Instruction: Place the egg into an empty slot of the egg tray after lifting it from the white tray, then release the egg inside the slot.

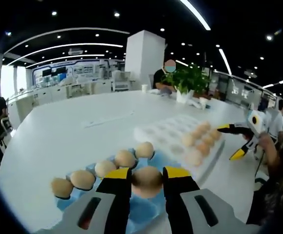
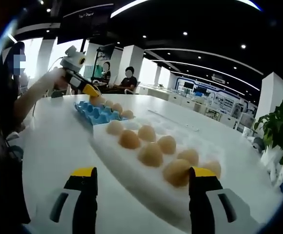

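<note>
Over the blue egg tray (image 1: 146, 209), the left gripper (image 1: 147, 181) is clamped on an egg (image 1: 146, 182), with four more eggs seated in the tray's far row. Right of that tray sits the white tray (image 2: 131, 175), several eggs in it; before it, the right gripper (image 2: 142, 178) hangs wide open, holding nothing.

In the left gripper view we find the blue egg tray (image 1: 153, 158) largely hidden behind the left gripper (image 1: 147, 181), whose body is cut off by the picture's lower edge. The egg (image 1: 147, 182) between its jaws is blurred, so we cannot tell firm contact. In the right gripper view, the white tray (image 2: 131, 170) runs partly behind the right gripper (image 2: 141, 187).
</note>
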{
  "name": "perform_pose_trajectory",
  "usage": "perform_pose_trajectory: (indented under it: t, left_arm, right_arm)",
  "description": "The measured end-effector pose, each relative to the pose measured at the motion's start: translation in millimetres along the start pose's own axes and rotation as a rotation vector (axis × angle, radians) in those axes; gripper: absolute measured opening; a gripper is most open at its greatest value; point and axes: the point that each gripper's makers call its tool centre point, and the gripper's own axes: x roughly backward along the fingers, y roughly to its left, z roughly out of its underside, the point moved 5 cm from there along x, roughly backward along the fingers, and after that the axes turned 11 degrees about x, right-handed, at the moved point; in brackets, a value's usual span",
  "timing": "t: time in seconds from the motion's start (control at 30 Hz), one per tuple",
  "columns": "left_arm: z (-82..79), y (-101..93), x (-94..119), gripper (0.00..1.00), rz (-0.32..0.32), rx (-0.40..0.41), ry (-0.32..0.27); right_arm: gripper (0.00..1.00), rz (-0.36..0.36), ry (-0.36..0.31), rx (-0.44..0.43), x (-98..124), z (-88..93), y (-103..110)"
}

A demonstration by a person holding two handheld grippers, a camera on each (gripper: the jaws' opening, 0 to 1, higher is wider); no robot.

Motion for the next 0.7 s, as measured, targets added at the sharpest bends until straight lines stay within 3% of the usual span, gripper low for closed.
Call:
perform_pose_trajectory:
  t: [0.33,0.7]
  left_arm:
    - [6.6,22.1,19.5,0.25,-0.062,0.044,-0.029]
    - [3.0,45.3,38.3,0.24,-0.116,0.082,-0.086]
  right_arm:
    - [0.82,-0.002,-0.004,0.002,-1.9,-0.8,-0.1]
    - [0.82,-0.004,-0.011,0.002,-3.1,-2.3,-1.3]
